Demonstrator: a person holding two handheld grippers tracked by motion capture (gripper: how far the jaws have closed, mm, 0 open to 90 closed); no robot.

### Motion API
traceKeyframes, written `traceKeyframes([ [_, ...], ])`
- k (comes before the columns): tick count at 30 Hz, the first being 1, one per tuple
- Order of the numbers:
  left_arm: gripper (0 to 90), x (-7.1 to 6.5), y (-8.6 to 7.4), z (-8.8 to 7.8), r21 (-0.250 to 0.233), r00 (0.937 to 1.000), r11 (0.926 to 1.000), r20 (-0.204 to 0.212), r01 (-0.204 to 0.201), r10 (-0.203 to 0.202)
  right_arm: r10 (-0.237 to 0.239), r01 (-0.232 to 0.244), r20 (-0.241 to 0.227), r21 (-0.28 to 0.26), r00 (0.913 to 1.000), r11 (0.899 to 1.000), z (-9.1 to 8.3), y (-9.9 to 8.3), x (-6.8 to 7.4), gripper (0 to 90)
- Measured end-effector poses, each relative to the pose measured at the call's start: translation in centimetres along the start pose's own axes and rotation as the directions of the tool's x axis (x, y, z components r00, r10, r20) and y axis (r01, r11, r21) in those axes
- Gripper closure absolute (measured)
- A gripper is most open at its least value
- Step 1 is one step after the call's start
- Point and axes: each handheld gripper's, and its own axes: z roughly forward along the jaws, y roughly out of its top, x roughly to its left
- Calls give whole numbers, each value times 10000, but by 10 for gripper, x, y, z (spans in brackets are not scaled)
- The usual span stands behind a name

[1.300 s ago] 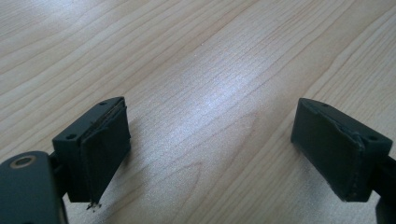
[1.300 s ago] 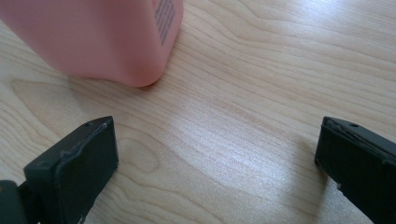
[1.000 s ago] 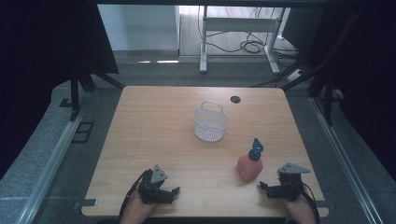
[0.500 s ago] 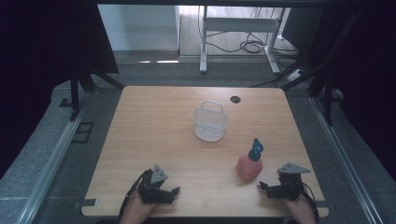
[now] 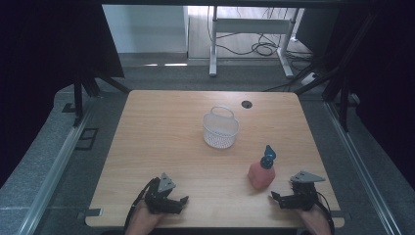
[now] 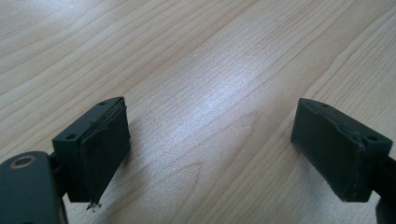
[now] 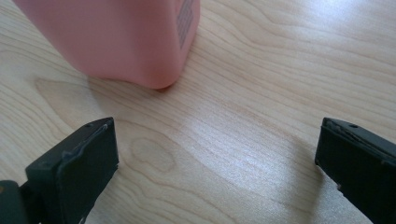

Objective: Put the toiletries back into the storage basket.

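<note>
Nothing on the surface (image 5: 161, 127) has moved over the last second: the bottle, the basket and both of your hands sit where they sat before. So the work has not started yet; you are at the ready position.

Your right gripper (image 5: 281, 199) rests at the near right edge, its jaws spread wide with nothing between them. The pink bottle (image 5: 261, 175) with the blue spray top (image 5: 267, 156) stands upright just beside it, a little ahead and to its left. In the right gripper view the bottle's lower corner (image 7: 140, 46) sits ahead of the left jaw, apart from both jaws, with bare wood in the gap.

Your left gripper (image 5: 177, 201) rests at the near left edge, well apart from the bottle. Its jaws are spread too, and the left gripper view shows bare wood grain (image 6: 210, 93) between them.

The white basket (image 5: 220, 128) stands upright near the middle of the surface, handle up, beyond the bottle and apart from it. It looks empty, though the mesh is too small to be sure.

Since the bottle is the thing nearest your right hand, the likely first move is to bring those spread jaws forward and leftward around its body. It looks smooth and rounded, so take it low and square to avoid tipping it.
</note>
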Motion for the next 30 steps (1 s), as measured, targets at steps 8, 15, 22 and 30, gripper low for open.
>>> traceKeyframes([
  [8, 113, 0, 0, 0, -19, 10000, 10000, 12, 3, -3, -47, 44, -186, -162, 9998, 9999, -4, 3, 4, 0],
  [15, 113, 0, 0, 0, -6, 10000, 10000, 7, -17, 17, -188, 176, -401, -312, 9990, 9994, -8, 6, 9, 11],
  [22, 113, 0, 0, 0, -6, 10000, 10000, 8, -10, 10, -424, 413, -631, -190, 9971, 9990, -9, 8, 14, 15],
  [30, 113, 0, 0, 0, -18, 10000, 10000, 14, -13, 13, -444, 417, -818, -336, 9957, 9986, -12, 12, 15, 2],
])
